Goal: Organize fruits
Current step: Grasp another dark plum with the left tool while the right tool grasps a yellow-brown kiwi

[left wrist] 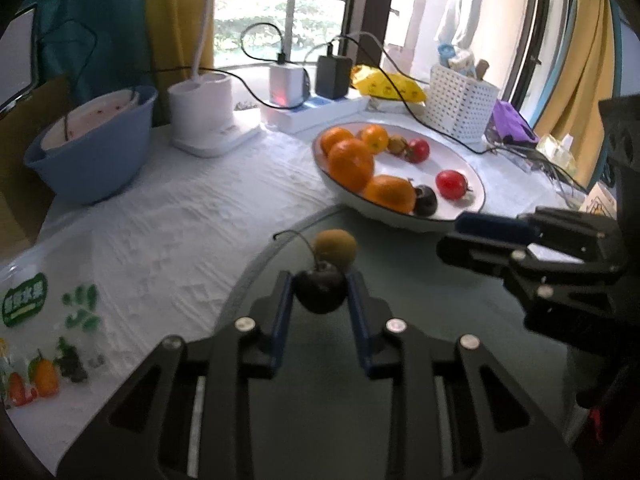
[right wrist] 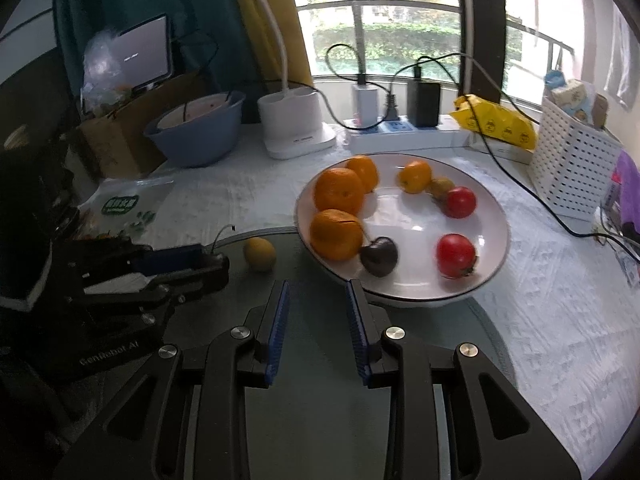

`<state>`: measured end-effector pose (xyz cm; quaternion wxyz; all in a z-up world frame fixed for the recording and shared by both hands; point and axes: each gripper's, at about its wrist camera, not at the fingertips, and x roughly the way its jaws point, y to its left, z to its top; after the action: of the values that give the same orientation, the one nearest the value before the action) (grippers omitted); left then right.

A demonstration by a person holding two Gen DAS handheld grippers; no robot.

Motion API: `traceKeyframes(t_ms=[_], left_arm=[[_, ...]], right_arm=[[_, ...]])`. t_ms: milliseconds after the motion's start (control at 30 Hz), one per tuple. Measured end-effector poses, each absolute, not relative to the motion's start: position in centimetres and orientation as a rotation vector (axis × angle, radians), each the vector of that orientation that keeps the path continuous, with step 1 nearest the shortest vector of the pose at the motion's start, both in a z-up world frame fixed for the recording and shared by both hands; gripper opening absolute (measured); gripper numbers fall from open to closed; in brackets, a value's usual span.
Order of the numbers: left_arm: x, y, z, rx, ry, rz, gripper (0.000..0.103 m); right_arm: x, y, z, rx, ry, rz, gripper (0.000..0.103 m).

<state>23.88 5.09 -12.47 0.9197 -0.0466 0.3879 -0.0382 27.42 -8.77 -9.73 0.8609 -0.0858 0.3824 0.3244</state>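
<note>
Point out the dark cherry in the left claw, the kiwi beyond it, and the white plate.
dark cherry (left wrist: 320, 294), left wrist view, centre of its body.
kiwi (left wrist: 335, 246), left wrist view, upper skin.
white plate (right wrist: 404, 208), right wrist view, bare centre.

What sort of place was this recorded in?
Probably a home, at a table by a balcony window: a cloth-covered table, a white plate of fruit, a power strip with chargers, and curtains beside the window.

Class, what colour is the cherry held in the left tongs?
Dark purple, nearly black cherry; left wrist view.
</note>
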Motion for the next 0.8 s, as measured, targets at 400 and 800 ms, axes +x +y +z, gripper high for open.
traceKeyframes(t_ms=[400, 800], left_arm=[[23.1, 9.0, -12.2, -0.155, 0.759, -0.022, 0.029], [23.4, 10.1, -12.8, -0.202, 0.761, -0.036, 0.029]], right_arm=[[27.8, -4.4, -10.7, -0.228, 0.833, 0.739, 0.031], [29.4, -1.5, -12.5, -0.251, 0.889, 0.755, 0.041]])
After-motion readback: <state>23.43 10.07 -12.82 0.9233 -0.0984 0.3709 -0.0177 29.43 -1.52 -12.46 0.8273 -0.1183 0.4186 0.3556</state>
